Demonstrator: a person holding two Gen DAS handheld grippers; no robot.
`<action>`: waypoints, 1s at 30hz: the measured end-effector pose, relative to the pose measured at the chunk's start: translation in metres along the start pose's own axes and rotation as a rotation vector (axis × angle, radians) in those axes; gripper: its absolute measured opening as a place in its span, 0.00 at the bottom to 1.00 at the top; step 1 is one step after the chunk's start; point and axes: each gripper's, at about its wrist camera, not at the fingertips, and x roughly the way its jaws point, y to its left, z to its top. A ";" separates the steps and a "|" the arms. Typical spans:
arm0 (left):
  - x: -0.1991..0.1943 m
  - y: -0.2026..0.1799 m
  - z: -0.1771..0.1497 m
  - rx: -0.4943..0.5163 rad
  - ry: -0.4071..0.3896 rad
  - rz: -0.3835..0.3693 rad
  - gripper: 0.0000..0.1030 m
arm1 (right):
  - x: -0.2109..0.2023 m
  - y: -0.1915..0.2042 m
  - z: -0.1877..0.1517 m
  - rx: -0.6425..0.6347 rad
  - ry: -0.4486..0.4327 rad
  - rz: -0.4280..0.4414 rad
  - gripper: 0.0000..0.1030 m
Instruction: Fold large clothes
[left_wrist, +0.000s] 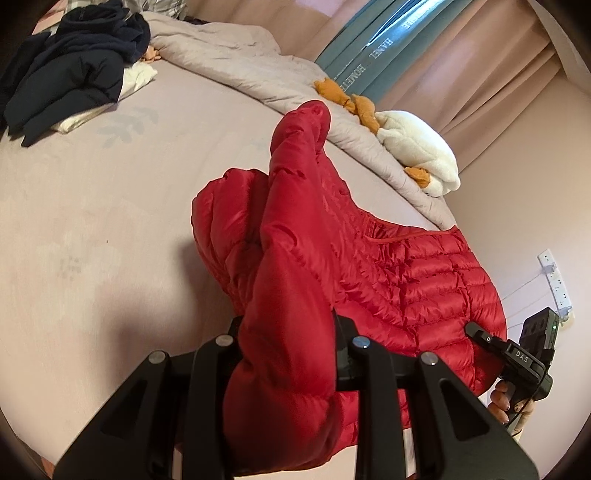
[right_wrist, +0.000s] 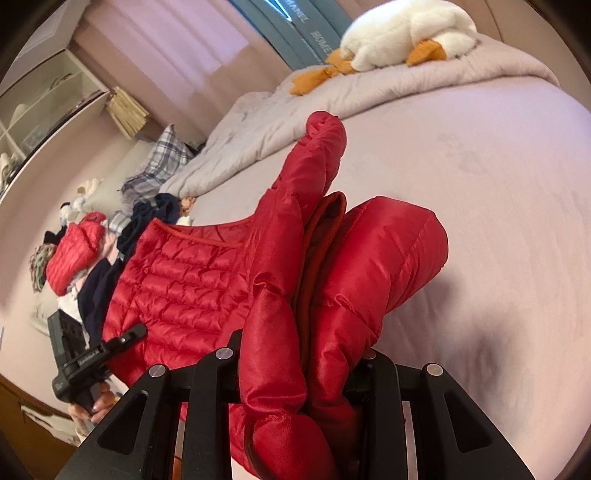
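Note:
A red quilted puffer jacket (left_wrist: 406, 280) hangs stretched between both grippers above the pale pink bed sheet (left_wrist: 92, 221). My left gripper (left_wrist: 288, 332) is shut on a bunched sleeve or shoulder part, which rises thick between its black fingers. Off to the right, the right gripper (left_wrist: 480, 334) pinches the jacket's other edge, with a hand below it. In the right wrist view my right gripper (right_wrist: 303, 347) is shut on a folded wad of the jacket (right_wrist: 184, 280), its orange lining showing. The left gripper (right_wrist: 133, 332) holds the far left side there.
A dark clothes pile (left_wrist: 74, 70) lies on the bed's far left. A grey duvet (left_wrist: 240, 62) and a white plush duck (left_wrist: 417, 147) line the far edge. A heap with another red jacket (right_wrist: 77, 254), a plaid pillow (right_wrist: 162, 158) and a shelf unit (right_wrist: 44, 103) are behind.

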 end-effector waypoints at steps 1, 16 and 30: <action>0.001 0.001 -0.001 -0.002 0.003 0.002 0.26 | 0.001 -0.002 -0.001 0.008 0.005 -0.004 0.30; 0.017 0.022 -0.018 -0.037 0.056 0.041 0.30 | 0.019 -0.028 -0.012 0.088 0.074 -0.057 0.36; 0.028 0.031 -0.026 -0.038 0.090 0.090 0.39 | 0.033 -0.033 -0.014 0.128 0.105 -0.083 0.44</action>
